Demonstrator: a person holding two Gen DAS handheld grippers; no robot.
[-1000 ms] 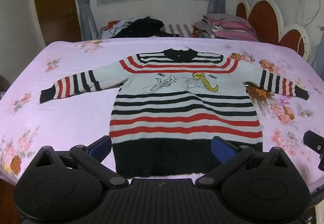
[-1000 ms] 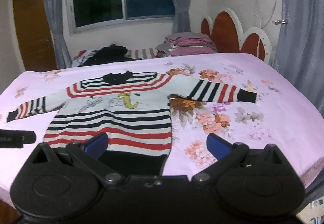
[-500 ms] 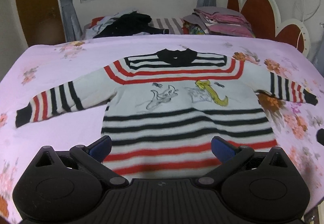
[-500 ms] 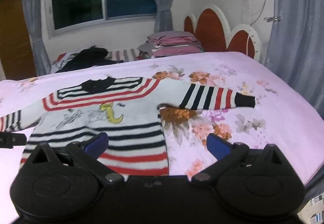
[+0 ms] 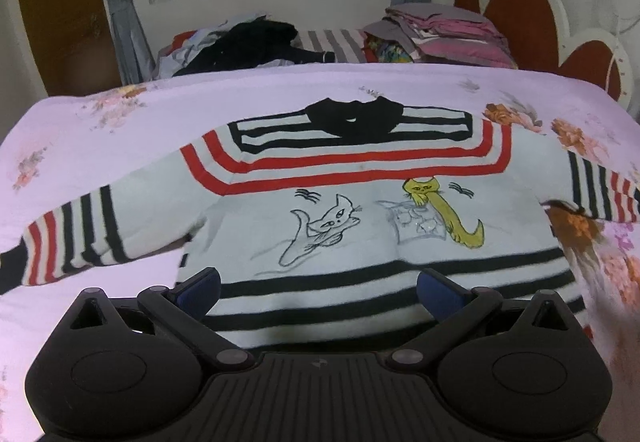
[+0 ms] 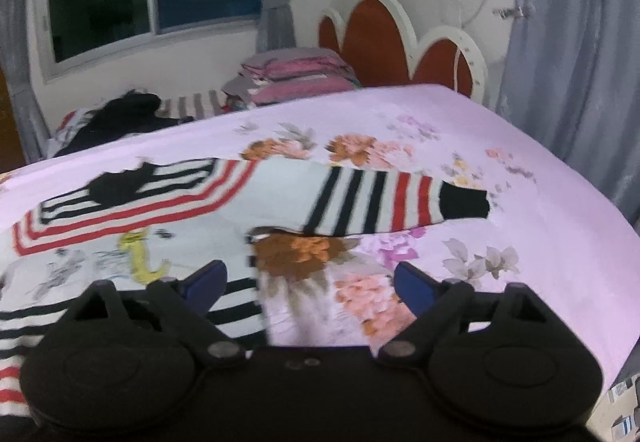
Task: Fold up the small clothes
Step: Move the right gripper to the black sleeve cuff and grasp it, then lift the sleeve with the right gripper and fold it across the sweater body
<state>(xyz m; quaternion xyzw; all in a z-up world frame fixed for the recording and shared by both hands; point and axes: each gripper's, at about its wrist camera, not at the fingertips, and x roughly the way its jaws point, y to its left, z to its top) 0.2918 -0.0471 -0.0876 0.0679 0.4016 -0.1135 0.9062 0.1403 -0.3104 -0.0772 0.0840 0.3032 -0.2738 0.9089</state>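
A small white sweater (image 5: 360, 210) with red and black stripes, a black collar and two cat drawings lies flat, front up, on the pink floral bedspread (image 5: 120, 122). Both sleeves are spread out sideways. My left gripper (image 5: 318, 292) is open and empty, hovering over the sweater's lower body. My right gripper (image 6: 308, 286) is open and empty, over the sweater's right side below the right sleeve (image 6: 380, 202). The sweater (image 6: 120, 226) also shows in the right wrist view. Its hem is hidden behind the grippers.
A pile of dark loose clothes (image 5: 248, 46) and a stack of folded pink and grey items (image 5: 444, 34) lie at the far side of the bed. A red and white headboard (image 6: 400, 38) stands at the right, a grey curtain (image 6: 572, 62) beside it.
Both grippers have moved forward over the sweater, so it looks larger and its hem has dropped out of sight. Both stay open. The sweater has not moved.
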